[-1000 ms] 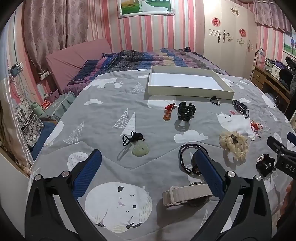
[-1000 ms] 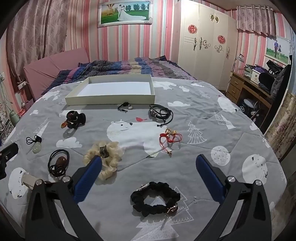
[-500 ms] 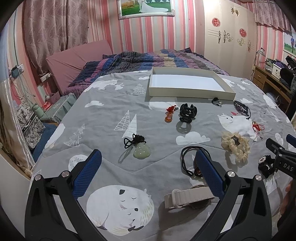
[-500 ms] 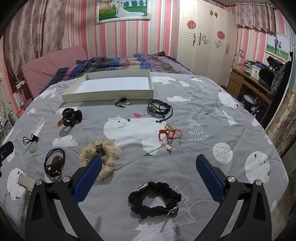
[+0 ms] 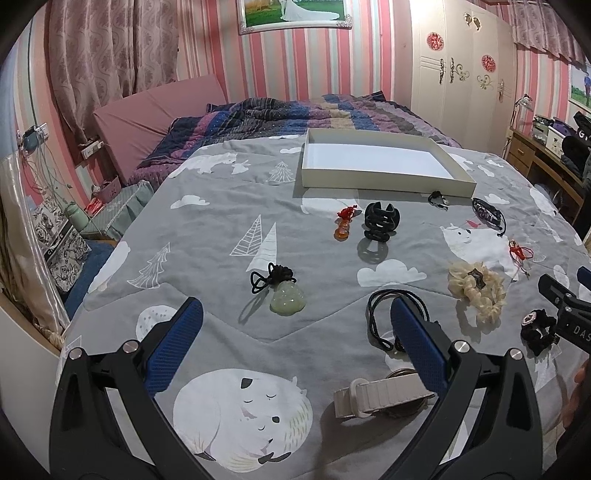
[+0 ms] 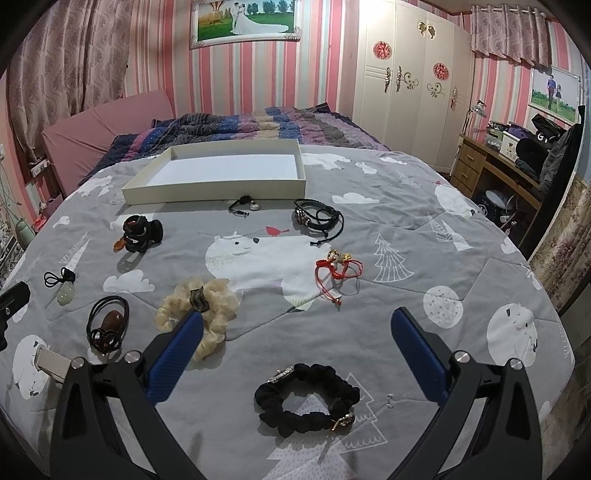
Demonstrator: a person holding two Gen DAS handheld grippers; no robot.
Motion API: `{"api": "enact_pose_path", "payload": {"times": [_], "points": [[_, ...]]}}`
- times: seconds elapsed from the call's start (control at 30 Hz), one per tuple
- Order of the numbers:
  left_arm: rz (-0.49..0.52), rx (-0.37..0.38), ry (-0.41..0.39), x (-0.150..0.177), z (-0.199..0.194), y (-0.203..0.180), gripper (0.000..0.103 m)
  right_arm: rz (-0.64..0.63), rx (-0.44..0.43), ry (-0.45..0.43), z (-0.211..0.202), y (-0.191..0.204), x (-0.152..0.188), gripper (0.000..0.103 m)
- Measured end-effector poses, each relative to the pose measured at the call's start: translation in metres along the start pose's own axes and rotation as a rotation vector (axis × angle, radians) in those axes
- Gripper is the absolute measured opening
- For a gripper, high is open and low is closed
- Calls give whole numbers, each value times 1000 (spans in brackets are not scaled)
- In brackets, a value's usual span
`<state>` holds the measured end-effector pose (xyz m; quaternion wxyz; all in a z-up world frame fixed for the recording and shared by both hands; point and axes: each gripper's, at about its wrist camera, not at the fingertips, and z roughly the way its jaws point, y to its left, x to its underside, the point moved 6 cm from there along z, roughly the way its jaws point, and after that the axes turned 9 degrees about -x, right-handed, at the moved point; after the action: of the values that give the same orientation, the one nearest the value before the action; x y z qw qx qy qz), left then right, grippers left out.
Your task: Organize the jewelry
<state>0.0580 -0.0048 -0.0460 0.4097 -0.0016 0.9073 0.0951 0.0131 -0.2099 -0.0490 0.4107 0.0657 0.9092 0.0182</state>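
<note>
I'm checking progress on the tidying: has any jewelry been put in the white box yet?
No, the white box shows only its bare white floor, while pieces like the black scrunchie lie on the bedspread.

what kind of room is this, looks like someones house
Most likely a home bedroom: the jewelry lies on a bed's grey cartoon-print quilt, a white wardrobe stands against the pink striped wall, and a framed wedding photo hangs above the bed.
</note>
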Motion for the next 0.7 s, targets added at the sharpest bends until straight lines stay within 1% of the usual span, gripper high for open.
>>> {"api": "enact_pose_path", "payload": {"times": [0.7], "points": [[-4, -3, 13, -3, 8, 1, 100, -5, 0, 15, 6, 1, -2, 101]]}}
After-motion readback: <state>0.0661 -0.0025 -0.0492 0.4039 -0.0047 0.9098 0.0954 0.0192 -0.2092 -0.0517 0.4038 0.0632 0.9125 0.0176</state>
